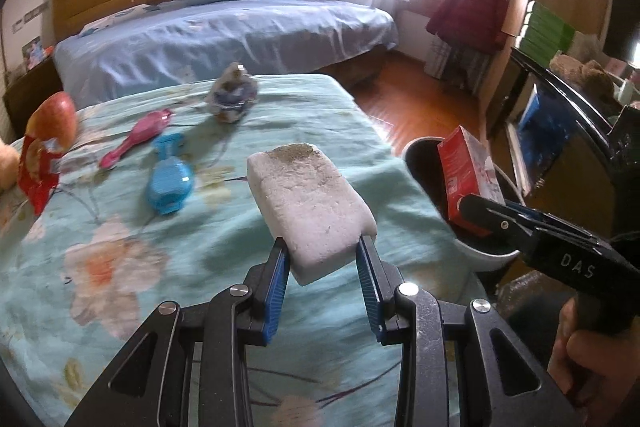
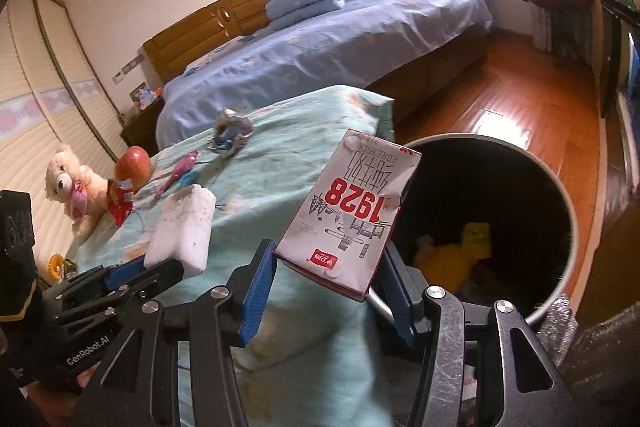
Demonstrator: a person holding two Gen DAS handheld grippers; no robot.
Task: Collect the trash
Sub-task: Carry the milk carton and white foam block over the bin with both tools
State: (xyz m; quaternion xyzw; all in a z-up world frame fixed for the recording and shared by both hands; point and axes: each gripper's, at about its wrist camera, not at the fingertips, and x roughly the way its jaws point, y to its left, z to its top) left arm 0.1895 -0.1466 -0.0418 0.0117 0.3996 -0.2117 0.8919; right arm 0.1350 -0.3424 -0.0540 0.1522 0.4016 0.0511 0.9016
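Already both pieces of trash are lifted and on their way to the bin

Left hand-held gripper (image 1: pixel 322 259) is clamped on a white foam block (image 1: pixel 310 199) above the floral bedspread (image 1: pixel 120 267); right hand-held gripper (image 2: pixel 326 281) is clamped on a crumpled milk carton (image 2: pixel 352 211) at the near rim of the dark trash bin (image 2: pixel 560 291), which already holds something yellow. Next, I judge, the carton must clear the rim before release, then the foam follows. Left on the bed: a crumpled wrapper (image 1: pixel 232 97), a red snack packet (image 1: pixel 38 167), an apple (image 1: pixel 56 117), pink and blue toys; nothing blocks the bin's mouth
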